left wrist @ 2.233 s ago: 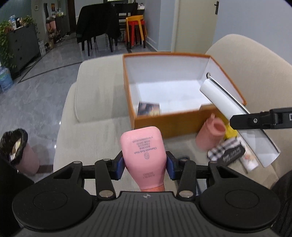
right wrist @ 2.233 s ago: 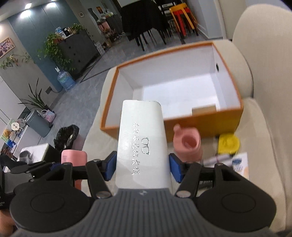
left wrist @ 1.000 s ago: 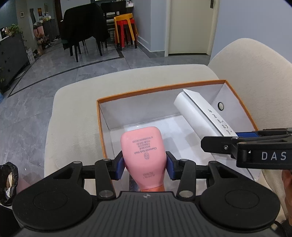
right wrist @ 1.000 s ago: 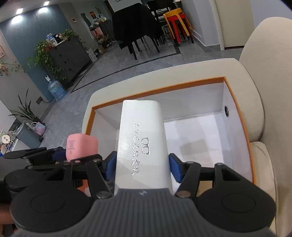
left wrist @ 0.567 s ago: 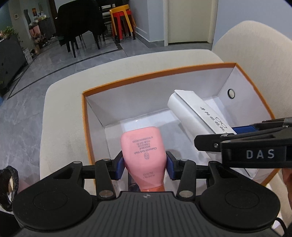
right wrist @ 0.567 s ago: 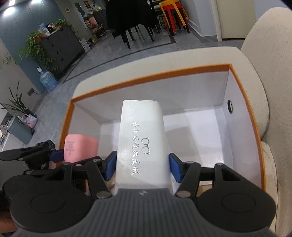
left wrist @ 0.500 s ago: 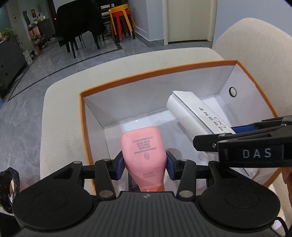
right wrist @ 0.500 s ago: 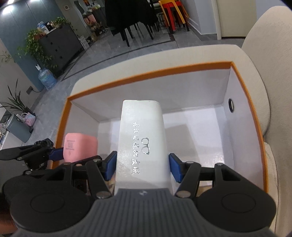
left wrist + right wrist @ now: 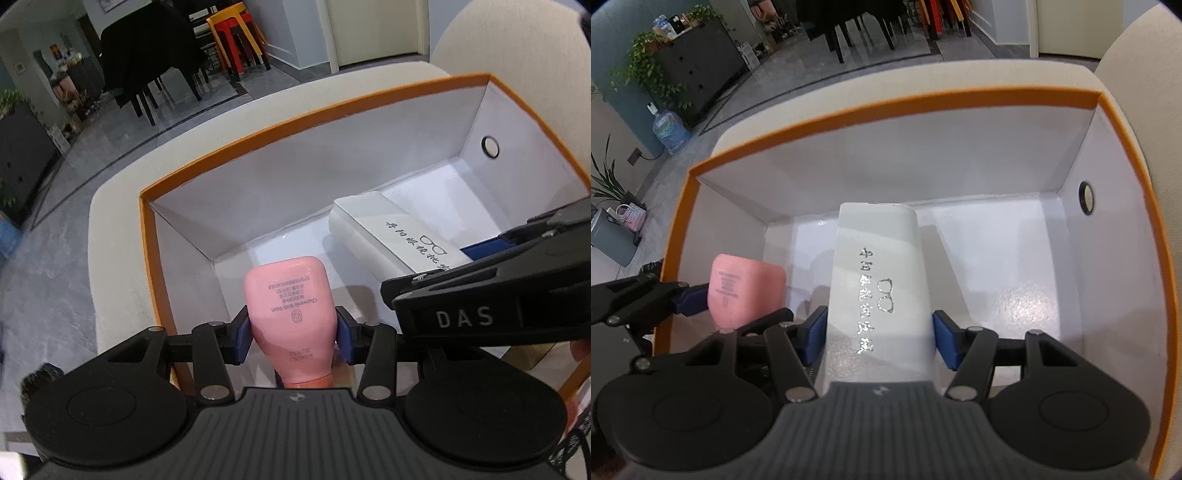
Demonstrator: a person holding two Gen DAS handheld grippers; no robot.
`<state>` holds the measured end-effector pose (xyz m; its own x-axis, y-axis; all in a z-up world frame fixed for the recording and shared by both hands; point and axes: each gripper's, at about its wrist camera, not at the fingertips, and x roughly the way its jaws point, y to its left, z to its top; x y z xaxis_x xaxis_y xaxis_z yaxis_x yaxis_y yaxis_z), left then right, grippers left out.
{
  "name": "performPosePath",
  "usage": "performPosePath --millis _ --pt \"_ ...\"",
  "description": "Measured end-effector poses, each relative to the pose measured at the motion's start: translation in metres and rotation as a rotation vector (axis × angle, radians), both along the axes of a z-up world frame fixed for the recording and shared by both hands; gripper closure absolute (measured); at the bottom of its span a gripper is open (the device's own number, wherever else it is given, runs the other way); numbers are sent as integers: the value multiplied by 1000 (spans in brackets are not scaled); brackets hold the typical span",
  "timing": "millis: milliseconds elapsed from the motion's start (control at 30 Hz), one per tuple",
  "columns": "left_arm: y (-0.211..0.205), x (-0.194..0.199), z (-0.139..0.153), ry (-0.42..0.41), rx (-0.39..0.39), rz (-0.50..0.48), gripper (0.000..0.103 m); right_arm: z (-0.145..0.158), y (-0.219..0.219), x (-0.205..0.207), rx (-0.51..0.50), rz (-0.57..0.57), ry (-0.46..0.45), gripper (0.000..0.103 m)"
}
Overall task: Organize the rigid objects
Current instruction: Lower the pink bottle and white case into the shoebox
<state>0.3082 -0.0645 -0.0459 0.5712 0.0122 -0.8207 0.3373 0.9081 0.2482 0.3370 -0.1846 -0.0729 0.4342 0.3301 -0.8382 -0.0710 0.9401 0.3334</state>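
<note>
My left gripper (image 9: 293, 328) is shut on a pink body wash bottle (image 9: 291, 306), held inside the left part of an open orange box with a white lining (image 9: 258, 184). My right gripper (image 9: 879, 336) is shut on a white glasses case (image 9: 879, 280) with silver lettering, held inside the middle of the same box (image 9: 871, 110). The case also shows in the left wrist view (image 9: 388, 236), to the right of the bottle. The bottle shows in the right wrist view (image 9: 746, 288), left of the case. The two objects are apart.
The box sits on a cream sofa (image 9: 122, 206) with a backrest on the right (image 9: 1137, 48). The box's right wall has a round grommet hole (image 9: 1086, 197). Beyond lie a grey tiled floor, dark chairs (image 9: 147, 62) and stacked coloured stools (image 9: 236, 37).
Both grippers have moved forward and down from above the sofa seat into the box, each still holding its object. The loose items in front of the box are out of view.
</note>
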Motion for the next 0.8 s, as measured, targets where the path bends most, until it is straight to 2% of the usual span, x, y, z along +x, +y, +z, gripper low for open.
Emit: performPosePath --millis 333,800 --pt "-17 4 -17 13 195 -47 51 -10 13 9 -77 34 49 43" --pt "-16 8 -20 30 210 -28 50 -28 10 26 -39 17 185 43"
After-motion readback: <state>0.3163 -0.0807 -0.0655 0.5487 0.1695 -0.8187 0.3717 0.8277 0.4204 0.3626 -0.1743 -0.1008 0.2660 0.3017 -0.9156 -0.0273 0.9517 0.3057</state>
